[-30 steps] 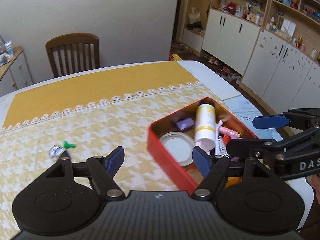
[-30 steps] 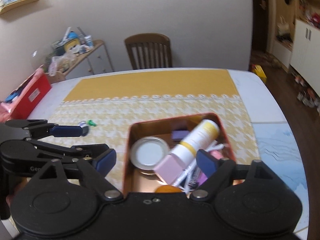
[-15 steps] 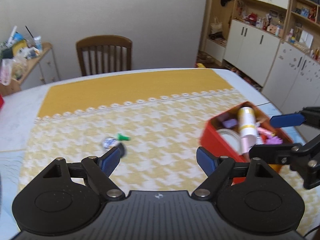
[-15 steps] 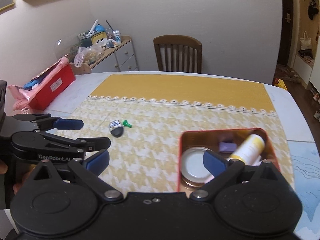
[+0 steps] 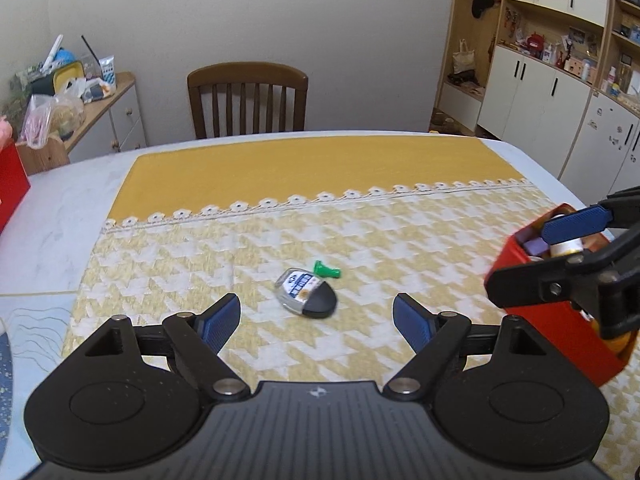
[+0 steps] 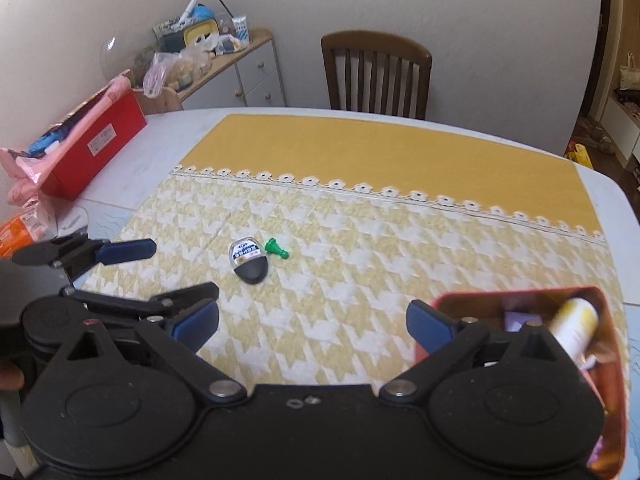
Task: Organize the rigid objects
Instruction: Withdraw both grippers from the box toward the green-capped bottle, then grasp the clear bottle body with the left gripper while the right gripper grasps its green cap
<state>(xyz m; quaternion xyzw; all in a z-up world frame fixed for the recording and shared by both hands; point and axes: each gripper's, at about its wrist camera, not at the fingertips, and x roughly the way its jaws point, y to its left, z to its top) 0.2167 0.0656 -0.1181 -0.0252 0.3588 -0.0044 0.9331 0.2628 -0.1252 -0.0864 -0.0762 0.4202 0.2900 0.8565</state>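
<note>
A small oval case with a black end and a white label (image 5: 306, 297) lies on the yellow-and-white cloth, with a green peg (image 5: 327, 270) just beyond it. My left gripper (image 5: 317, 322) is open and empty, a little short of the case, which sits between the lines of its fingers. The case (image 6: 247, 259) and the peg (image 6: 277, 248) also show in the right wrist view. My right gripper (image 6: 312, 326) is open and empty, at the left edge of the red tin (image 6: 612, 380), which holds a white-and-yellow bottle (image 6: 576, 330) and other small items. The red tin (image 5: 560, 336) shows at right in the left wrist view.
A wooden chair (image 5: 248, 98) stands at the table's far side. A red box (image 6: 94, 144) with pink cloth lies at the table's far left. A sideboard (image 6: 224, 68) with clutter stands by the wall. White cupboards (image 5: 560, 92) are at right.
Both grippers have swung left, away from the red tin. The oval case and green peg now lie in front of my left gripper. Both grippers stay open.
</note>
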